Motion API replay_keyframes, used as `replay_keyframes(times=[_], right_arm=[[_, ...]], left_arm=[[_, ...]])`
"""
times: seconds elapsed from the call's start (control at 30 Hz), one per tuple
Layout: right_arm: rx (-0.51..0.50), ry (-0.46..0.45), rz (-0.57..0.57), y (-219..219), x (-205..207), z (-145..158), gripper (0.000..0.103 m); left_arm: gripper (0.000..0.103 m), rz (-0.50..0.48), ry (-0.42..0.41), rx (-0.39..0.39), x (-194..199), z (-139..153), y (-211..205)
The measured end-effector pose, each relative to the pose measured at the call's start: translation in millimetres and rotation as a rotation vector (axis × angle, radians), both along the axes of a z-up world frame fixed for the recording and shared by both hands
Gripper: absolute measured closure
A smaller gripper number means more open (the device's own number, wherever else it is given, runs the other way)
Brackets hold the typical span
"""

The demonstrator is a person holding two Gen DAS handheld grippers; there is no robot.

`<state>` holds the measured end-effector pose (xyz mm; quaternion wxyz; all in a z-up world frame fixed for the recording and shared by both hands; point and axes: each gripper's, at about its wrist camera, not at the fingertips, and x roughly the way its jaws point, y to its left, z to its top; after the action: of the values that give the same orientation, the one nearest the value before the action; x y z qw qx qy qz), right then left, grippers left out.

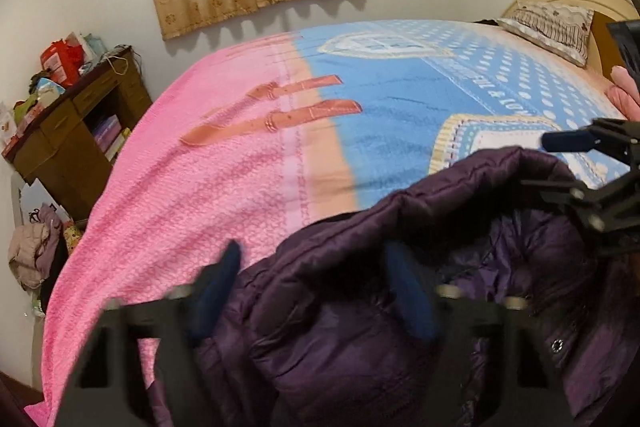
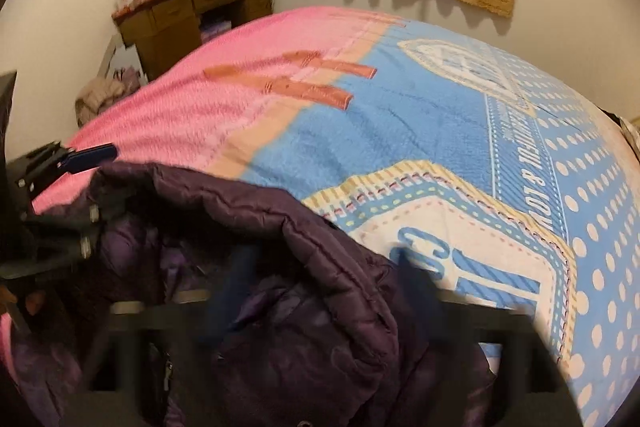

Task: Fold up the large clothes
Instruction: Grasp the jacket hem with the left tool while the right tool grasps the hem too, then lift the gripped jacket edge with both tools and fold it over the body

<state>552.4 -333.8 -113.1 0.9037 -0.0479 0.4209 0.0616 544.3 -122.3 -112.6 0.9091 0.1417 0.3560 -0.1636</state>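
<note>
A dark purple padded jacket (image 1: pixel 360 307) is bunched between the blurred left gripper (image 1: pixel 316 291) and right gripper (image 2: pixel 320 291); whether either pair of jaws pinches it cannot be told.

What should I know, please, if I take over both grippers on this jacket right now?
Left gripper: closed on the raised edge of the jacket, as far as the blur shows.
Right gripper: closed on the same edge, beside the left.
Jacket: bunched at the near side of the bed, with the held edge lifted off it.
Done: both grippers have the edge. No neat fold shows yet.
Left: probably carry the edge over, lay it flat and finish folding.
</note>
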Motion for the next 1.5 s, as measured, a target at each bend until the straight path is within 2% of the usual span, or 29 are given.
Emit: replay_keyframes(times=[0.03,0.1,0.23,0.3,0.43,0.53,0.6,0.7,0.73,0.8,0.83,0.93,1.0,1.07,1.13,1.2,1.3,1.37,1.47,1.5], right_arm=[[-0.019,0.011,-0.002,0.3,0.4,-2.8,0.078],[-0.04,0.001,0.003,0.2,-5.0,-3.0,0.085],[-0.039,-0.023,0.018,-3.1,-22.6,6.3,0.089],[-0.044,-0.027,0.027,-2.6,-29.4,8.9,0.09],[-0.076,-0.011,0.05,-1.3,-46.0,4.8,0.09],[-0.099,0.044,0.055,-3.0,-51.3,-14.2,0.09],[-0.107,0.084,0.056,-3.4,-52.6,-26.4,0.09],[-0.113,0.102,0.059,-1.9,-54.4,-26.9,0.089],[-0.101,0.121,0.06,-2.3,-54.2,-22.5,0.087],[-0.113,0.157,0.038,-3.3,-54.5,-13.0,0.073],[-0.114,0.16,0.017,-4.8,-56.3,-4.5,0.071],[-0.023,0.088,-0.091,-14.8,-63.4,35.4,0.063],[0.108,0.02,-0.153,-22.1,-62.6,52.7,0.041],[0.236,-0.048,-0.207,-22.0,-53.7,57.5,0.04],[0.252,-0.057,-0.223,-6.5,-36.6,44.1,0.04],[0.228,-0.027,-0.223,8.1,-18.5,23.7,0.04],[0.182,0.08,-0.233,23.9,-1.2,-18.6,0.04],[0.142,0.099,-0.232,26.6,-5.0,-35.4,0.04],[0.123,0.105,-0.216,26.3,-14.2,-44.0,0.04],[0.12,0.103,-0.211,26.0,-16.3,-45.7,0.04]], left_arm=[[0.067,-0.001,0.004,0.003,0.8,-0.9,0.1],[0.081,0.004,-0.001,0.002,0.2,1.8,3.1],[0.088,-0.036,-0.034,-0.03,-8.8,15.7,12.0],[0.089,-0.061,-0.034,-0.043,-16.4,21.3,15.9],[0.091,-0.137,-0.063,-0.006,-40.0,22.1,19.8],[0.091,-0.203,-0.041,0.062,-57.7,3.2,18.8],[0.091,-0.235,-0.02,0.14,-65.9,-15.9,13.3],[0.091,-0.239,-0.003,0.193,-68.7,-31.0,8.3],[0.091,-0.239,-0.002,0.195,-68.1,-31.5,6.8],[0.091,-0.237,0.001,0.189,-67.6,-29.9,6.2],[0.091,-0.238,0.003,0.188,-66.9,-29.5,5.5],[0.091,-0.241,0.004,0.178,-66.1,-29.9,6.6],[0.091,-0.244,0.005,0.17,-65.9,-30.7,7.8],[0.091,-0.249,0.005,0.165,-67.1,-31.5,9.7],[0.091,-0.255,0.005,0.166,-68.7,-31.0,11.6],[0.091,-0.256,0.006,0.168,-68.5,-30.4,12.9],[0.091,-0.255,0.005,0.164,-69.4,-28.4,14.0],[0.091,-0.26,-0.005,0.156,-74.4,-21.5,17.3],[0.083,-0.27,-0.028,0.098,-85.4,-0.7,23.6],[0.083,-0.271,-0.021,0.041,-88.5,12.1,27.1]])
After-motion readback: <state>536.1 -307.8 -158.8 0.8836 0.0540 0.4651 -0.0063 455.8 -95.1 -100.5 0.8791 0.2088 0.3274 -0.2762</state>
